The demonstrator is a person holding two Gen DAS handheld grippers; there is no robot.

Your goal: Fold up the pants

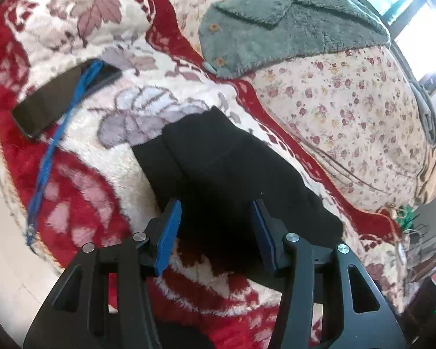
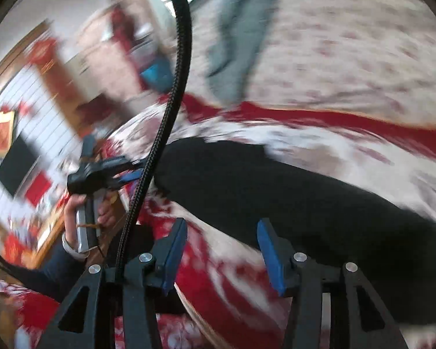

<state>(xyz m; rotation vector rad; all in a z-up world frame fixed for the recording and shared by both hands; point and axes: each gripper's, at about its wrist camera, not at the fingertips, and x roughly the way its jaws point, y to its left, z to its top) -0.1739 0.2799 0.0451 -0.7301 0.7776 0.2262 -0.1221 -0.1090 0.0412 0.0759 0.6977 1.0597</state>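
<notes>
- My left tongs stand wide apart with nothing between the blue pads; they hover just over the near end of the black pants, not clamped on cloth.
- My right tongs are spread just as wide and equally empty; the same pants lie ahead of them and run off to their right, the right-hand pad just at the cloth's near edge. That view is smeared with blur, so I cannot tell whether it touches.
- The pants look already doubled into a compact bundle on the red-and-white plush blanket, a lengthwise crease running away from the left tongs.
- I judge a fold has just been laid down and released. The next move calls for each set of tongs to pinch an end or corner and carry it over for a further fold, or to smooth the stack.
- Left of and beyond the left tongs, a dark phone with a blue lanyard lies on the blanket.
- Farther off to the right, a grey-green fleece jacket with wooden buttons rests on the floral bedsheet.
- No brand, label or legible writing shows anywhere.
</notes>
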